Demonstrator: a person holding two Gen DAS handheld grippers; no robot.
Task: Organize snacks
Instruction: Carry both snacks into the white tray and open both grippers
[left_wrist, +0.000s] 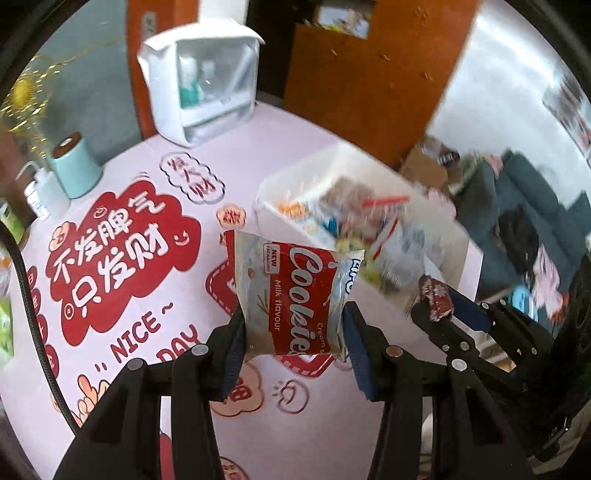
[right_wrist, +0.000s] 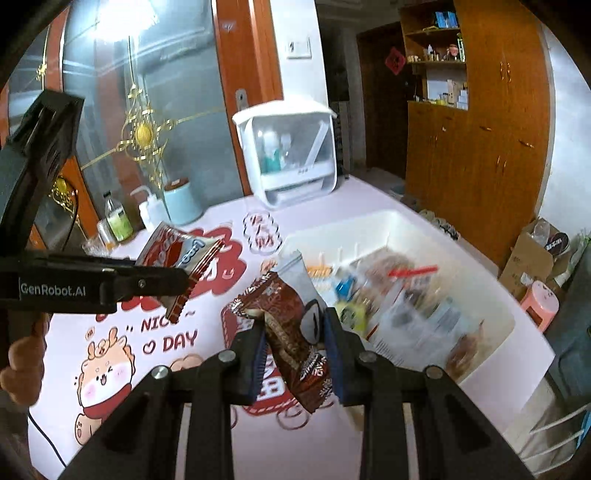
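Note:
My left gripper (left_wrist: 293, 325) is shut on a red and white Cookies packet (left_wrist: 295, 299) and holds it above the pink table mat. The same packet (right_wrist: 181, 258) shows in the right wrist view, held by the left gripper (right_wrist: 177, 284). My right gripper (right_wrist: 295, 332) is shut on a brown snack packet (right_wrist: 291, 332) above the mat, just left of the white bin (right_wrist: 532, 339). In the left wrist view the right gripper (left_wrist: 439, 308) holds that brown packet (left_wrist: 436, 299) near the bin (left_wrist: 266, 210), which holds several snack packets.
A white lidded organizer box (right_wrist: 291, 151) stands at the back of the table. A light blue cup (right_wrist: 183, 203), a squeeze bottle (right_wrist: 149, 210) and a green bottle (right_wrist: 118, 218) stand at the back left. A wooden cabinet (right_wrist: 476, 155) and a cardboard box (right_wrist: 532, 258) are to the right.

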